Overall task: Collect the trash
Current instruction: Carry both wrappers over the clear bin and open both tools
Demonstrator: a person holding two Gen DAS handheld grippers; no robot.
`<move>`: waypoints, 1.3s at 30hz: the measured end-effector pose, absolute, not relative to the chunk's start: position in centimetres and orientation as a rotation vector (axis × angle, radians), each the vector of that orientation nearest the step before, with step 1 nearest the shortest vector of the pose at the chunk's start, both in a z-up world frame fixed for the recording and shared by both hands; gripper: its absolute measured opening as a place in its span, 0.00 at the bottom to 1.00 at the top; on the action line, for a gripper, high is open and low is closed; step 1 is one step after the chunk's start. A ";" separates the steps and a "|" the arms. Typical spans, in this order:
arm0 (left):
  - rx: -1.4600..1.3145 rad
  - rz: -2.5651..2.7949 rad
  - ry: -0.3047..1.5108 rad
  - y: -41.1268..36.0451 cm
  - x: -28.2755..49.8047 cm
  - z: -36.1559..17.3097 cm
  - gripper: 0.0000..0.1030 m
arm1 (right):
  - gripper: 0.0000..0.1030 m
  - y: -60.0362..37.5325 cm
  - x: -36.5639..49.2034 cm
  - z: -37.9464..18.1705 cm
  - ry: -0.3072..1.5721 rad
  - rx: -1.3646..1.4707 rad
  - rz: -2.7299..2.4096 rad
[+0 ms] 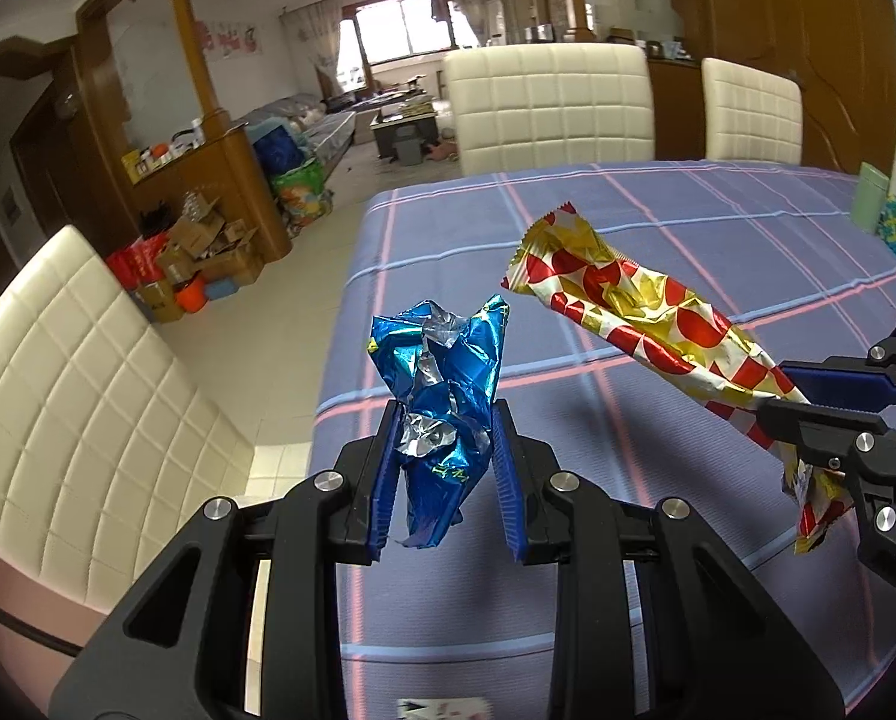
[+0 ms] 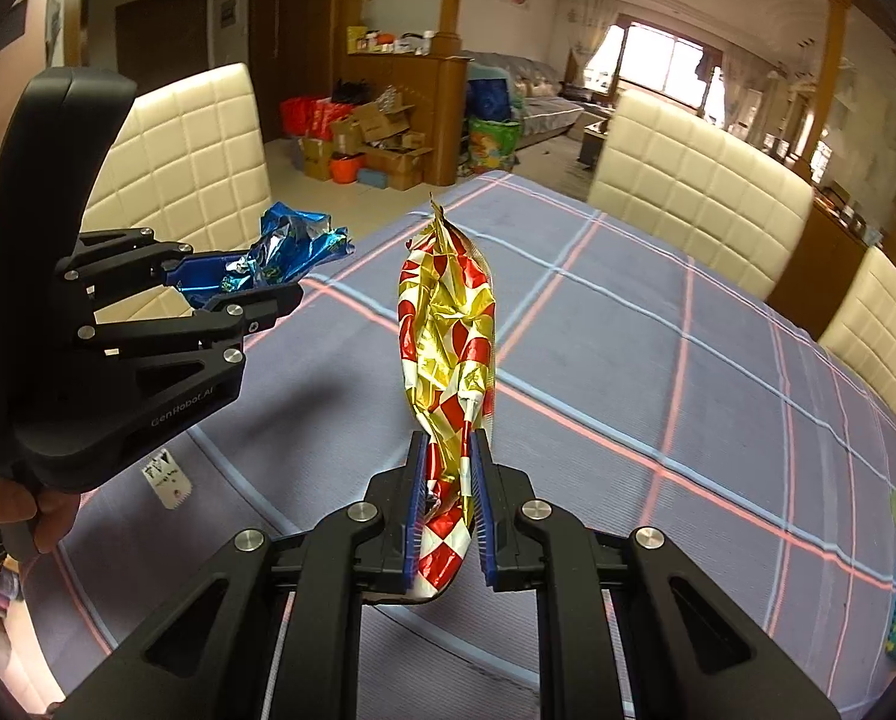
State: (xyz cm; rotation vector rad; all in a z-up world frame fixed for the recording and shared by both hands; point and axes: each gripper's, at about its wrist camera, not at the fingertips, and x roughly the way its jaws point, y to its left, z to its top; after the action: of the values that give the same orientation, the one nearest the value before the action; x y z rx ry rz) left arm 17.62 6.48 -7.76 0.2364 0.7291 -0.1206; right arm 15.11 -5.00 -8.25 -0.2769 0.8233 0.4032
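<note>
With the left gripper pinching a crumpled blue wrapper and the right gripper a red-and-gold wrapper above the table, pickup looks done, binning remains.

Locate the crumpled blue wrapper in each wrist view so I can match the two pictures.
Left wrist view: blue wrapper sits bottom centre, clamped in the left tool.
Right wrist view: the same wrapper appears at left, above the table edge.
Shared landmark: the red-and-gold wrapper held by the right tool, over the plaid tablecloth.
</note>
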 end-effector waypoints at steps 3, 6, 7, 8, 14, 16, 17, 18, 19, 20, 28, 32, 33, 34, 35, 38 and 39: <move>0.225 -0.096 0.738 8.1 17.5 -8.1 0.30 | 0.14 -3.4 15.2 -8.6 0.828 -0.292 0.424; 0.212 -0.067 0.742 9.7 17.3 -8.3 0.30 | 0.14 -2.1 15.3 -9.0 0.837 -0.301 0.442; 0.206 -0.059 0.742 10.2 17.1 -8.4 0.30 | 0.14 -1.5 15.4 -9.1 0.841 -0.305 0.448; 0.202 -0.053 0.742 10.7 17.0 -8.4 0.30 | 0.14 -1.2 15.5 -9.2 0.845 -0.307 0.453; 0.184 -0.005 0.751 13.7 16.3 -9.2 0.30 | 0.14 2.0 16.1 -10.2 0.868 -0.325 0.495; 0.171 0.011 0.755 14.8 16.1 -9.4 0.30 | 0.14 3.1 16.2 -10.4 0.871 -0.336 0.508; 0.163 0.017 0.758 15.3 16.1 -9.5 0.30 | 0.14 3.6 16.2 -10.5 0.873 -0.340 0.513; 0.154 0.026 0.759 16.0 16.0 -9.7 0.30 | 0.14 4.1 16.3 -10.7 0.874 -0.344 0.519; 0.149 0.032 0.761 16.4 15.9 -9.8 0.30 | 0.14 4.8 16.5 -10.8 0.877 -0.351 0.526; 0.144 0.039 0.762 16.9 15.9 -9.9 0.30 | 0.14 5.4 16.4 -10.9 0.879 -0.356 0.530; 0.101 0.094 0.789 21.1 15.5 -11.2 0.31 | 0.14 9.9 17.0 -12.1 0.895 -0.397 0.570; 0.085 0.118 0.799 23.0 15.3 -11.8 0.31 | 0.14 11.8 17.3 -12.7 0.902 -0.413 0.587; 0.078 0.125 0.802 23.6 15.2 -12.0 0.31 | 0.14 12.2 17.4 -12.9 0.906 -0.415 0.591; 0.074 0.129 0.803 23.9 15.2 -12.0 0.31 | 0.14 12.8 17.6 -13.1 0.912 -0.417 0.596; 0.069 0.136 0.806 24.4 15.2 -12.2 0.31 | 0.14 12.9 17.5 -13.3 0.916 -0.419 0.599; 0.057 0.153 0.809 25.5 15.1 -12.4 0.31 | 0.14 14.4 17.7 -13.7 0.924 -0.436 0.608; 0.053 0.156 0.809 25.8 15.1 -12.5 0.31 | 0.14 14.7 17.8 -13.8 0.924 -0.440 0.610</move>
State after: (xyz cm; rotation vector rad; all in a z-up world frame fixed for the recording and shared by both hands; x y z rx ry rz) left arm 15.08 25.82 -12.53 0.0531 0.8093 0.1563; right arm 17.75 14.70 -13.78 -0.4401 0.9239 0.6097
